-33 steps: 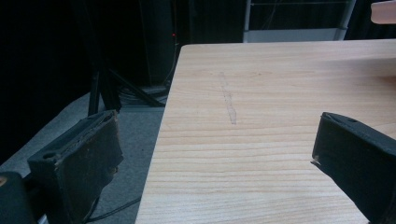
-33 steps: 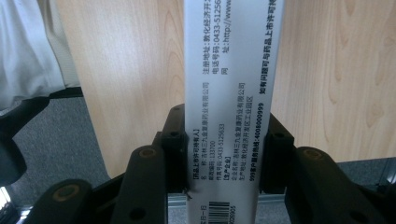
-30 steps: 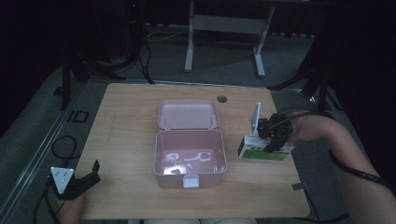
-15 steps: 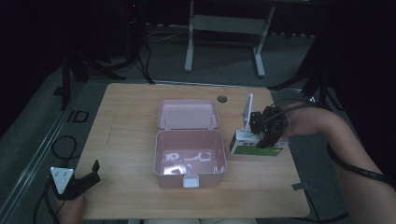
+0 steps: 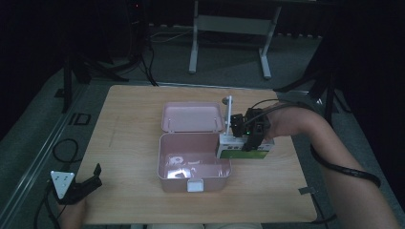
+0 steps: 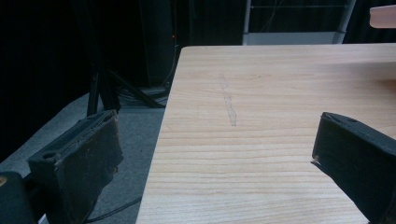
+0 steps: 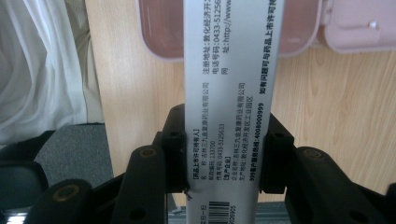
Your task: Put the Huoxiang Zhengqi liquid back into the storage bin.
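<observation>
though clamped in the right gripper point(image 7: 223, 154), carton point(image 7: 231, 70) lengthwise toward box point(image 5: 193, 162) (pink)

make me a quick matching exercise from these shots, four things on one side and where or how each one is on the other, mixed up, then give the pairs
Things
1. pink box
2. white and green carton
3. left gripper
4. right gripper

States
A. jaws apart, nothing between them, at the table's near left corner
B. lid swung back, lying open mid-table
C. clamped between two black jaws, at the box's right edge
D. shut on a printed package

Pairs: 1-B, 2-C, 3-A, 4-D
</observation>
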The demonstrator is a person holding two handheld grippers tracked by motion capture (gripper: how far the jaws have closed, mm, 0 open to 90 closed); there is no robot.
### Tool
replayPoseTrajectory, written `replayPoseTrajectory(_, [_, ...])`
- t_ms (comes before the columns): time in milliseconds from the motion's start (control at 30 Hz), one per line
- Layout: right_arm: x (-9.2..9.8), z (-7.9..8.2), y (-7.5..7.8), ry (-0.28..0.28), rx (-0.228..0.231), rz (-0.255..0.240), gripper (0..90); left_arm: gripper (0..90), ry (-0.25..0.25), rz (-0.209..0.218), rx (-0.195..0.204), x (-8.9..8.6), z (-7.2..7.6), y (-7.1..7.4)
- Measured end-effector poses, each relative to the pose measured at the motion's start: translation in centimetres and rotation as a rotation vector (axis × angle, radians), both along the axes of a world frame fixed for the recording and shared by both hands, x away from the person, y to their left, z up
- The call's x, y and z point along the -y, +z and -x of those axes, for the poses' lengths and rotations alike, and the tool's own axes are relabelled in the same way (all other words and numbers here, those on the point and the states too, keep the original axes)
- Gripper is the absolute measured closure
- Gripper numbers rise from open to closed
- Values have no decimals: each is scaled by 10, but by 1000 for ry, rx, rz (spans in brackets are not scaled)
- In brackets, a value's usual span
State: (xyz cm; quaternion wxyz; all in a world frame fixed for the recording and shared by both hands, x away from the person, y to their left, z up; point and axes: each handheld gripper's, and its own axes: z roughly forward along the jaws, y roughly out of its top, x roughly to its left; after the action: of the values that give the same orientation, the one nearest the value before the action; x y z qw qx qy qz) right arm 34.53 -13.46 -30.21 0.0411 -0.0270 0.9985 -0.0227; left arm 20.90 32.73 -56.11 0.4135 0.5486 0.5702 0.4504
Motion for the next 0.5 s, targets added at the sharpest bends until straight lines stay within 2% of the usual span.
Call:
replayPoseTrajectory(333, [-32, 4, -7, 40, -9, 9, 620, 16, -2, -1, 4, 0, 0, 0])
replayPoseTrajectory(500, [-47, 5, -9, 54, -18, -1, 620, 16, -5, -5, 3, 0, 0, 0])
